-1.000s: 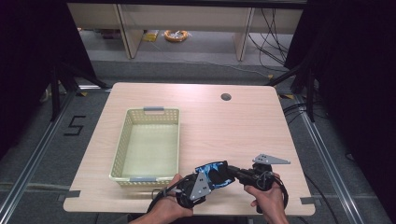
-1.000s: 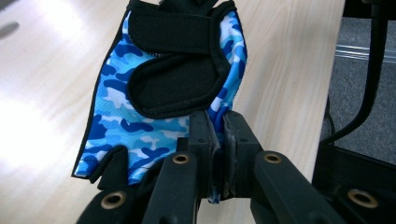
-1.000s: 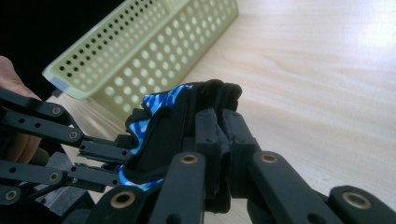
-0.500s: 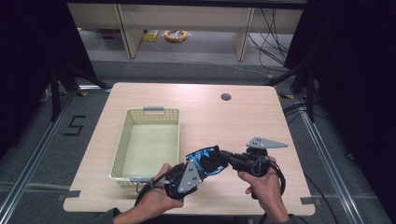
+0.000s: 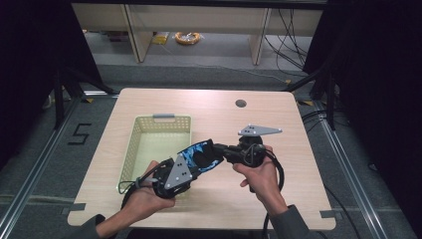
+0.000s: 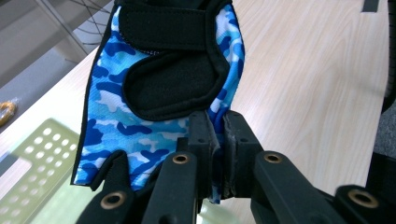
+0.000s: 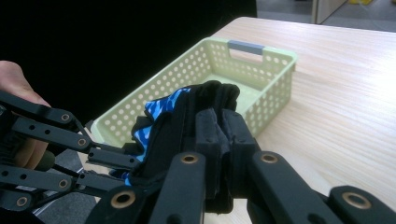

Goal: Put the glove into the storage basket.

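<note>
A blue camouflage glove (image 5: 195, 155) with black trim hangs above the table, held between both grippers. My left gripper (image 5: 186, 167) is shut on the glove's lower edge; in the left gripper view its pads (image 6: 204, 135) pinch the blue fabric (image 6: 154, 93). From the right, my right gripper (image 5: 219, 151) is shut on the glove's black end, whose folded cloth (image 7: 205, 100) stands between its jaws in the right gripper view. A pale green perforated basket (image 5: 144, 130) lies on the table just left of the glove.
The light wooden table (image 5: 278, 129) has a round cable hole (image 5: 241, 103) near its far edge. A grey handle (image 5: 163, 117) marks the basket's far end. Cables trail from both grippers. Shelving and a floor with cables lie beyond the table.
Both hands have risen and moved away from the near table edge, carrying the glove up and towards the basket's right side. Both grips stay shut.
</note>
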The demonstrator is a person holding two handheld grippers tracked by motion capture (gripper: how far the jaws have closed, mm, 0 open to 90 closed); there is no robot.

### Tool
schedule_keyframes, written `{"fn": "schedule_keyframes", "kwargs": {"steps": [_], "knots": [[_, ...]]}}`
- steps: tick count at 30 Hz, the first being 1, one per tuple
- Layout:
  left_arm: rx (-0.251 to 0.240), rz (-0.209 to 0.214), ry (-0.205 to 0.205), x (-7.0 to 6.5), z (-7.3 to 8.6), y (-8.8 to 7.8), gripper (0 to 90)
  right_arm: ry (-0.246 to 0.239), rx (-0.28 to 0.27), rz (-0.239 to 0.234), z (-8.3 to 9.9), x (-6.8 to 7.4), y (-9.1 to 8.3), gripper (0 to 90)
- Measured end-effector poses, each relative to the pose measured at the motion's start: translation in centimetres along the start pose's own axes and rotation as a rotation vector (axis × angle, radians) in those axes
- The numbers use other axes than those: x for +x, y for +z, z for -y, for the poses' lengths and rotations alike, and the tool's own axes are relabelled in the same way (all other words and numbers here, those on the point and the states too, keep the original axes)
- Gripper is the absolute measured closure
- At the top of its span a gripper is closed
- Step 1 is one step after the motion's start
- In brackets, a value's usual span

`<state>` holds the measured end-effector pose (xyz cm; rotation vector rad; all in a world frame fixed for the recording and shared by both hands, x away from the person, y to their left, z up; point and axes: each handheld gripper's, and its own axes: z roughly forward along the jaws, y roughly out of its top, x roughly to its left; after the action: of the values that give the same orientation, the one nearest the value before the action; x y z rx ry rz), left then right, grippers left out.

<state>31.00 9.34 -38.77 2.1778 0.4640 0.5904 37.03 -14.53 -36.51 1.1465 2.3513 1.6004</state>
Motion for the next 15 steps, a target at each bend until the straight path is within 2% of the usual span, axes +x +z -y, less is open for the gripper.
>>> {"fn": "schedule_keyframes", "kwargs": {"steps": [1, 2, 4, 5, 7, 8, 9, 10, 12, 13, 15], "knots": [[0.0, 0.0, 0.0, 0.0, 0.0, 0.0, 81.8, 0.0, 0.0, 0.0, 0.0, 0.0, 0.0, 87.0], [-0.001, -0.002, -0.021, 0.4, 0.4, -0.3, 81.8, -0.004, 0.001, -0.01, -0.4, 0.2, 0.8, 87.0], [0.007, 0.003, -0.014, 0.8, 0.5, -0.5, 81.8, -0.019, -0.002, -0.013, -0.5, 0.2, 1.2, 87.0], [0.015, 0.001, -0.018, 1.4, 1.0, -0.9, 81.7, -0.013, 0.012, -0.021, -0.7, 0.5, 2.0, 87.0], [0.021, 0.001, -0.021, 1.6, 1.2, -1.2, 81.6, -0.005, 0.012, -0.031, -0.8, 0.6, 2.4, 87.0], [0.022, -0.013, -0.021, 1.8, 1.5, -1.4, 81.6, -0.01, 0.014, -0.027, -0.8, 0.7, 2.7, 87.0], [0.03, -0.015, -0.013, 2.0, 1.8, -1.7, 81.6, 0.011, 0.014, -0.033, -0.8, 0.8, 3.1, 87.0], [0.038, -0.012, -0.039, 2.3, 2.3, -2.2, 81.6, 0.022, 0.023, -0.048, -0.9, 1.2, 3.9, 87.0], [0.052, -0.019, -0.029, 2.6, 2.6, -2.5, 81.6, 0.024, 0.025, -0.05, -0.9, 1.4, 4.3, 87.0], [0.054, -0.023, -0.045, 2.7, 3.0, -2.6, 81.5, 0.02, 0.027, -0.057, -1.0, 1.7, 4.9, 87.0], [0.07, -0.031, -0.048, 3.0, 3.6, -2.9, 81.5, 0.01, 0.033, -0.058, -1.1, 2.0, 5.6, 87.0]]}}
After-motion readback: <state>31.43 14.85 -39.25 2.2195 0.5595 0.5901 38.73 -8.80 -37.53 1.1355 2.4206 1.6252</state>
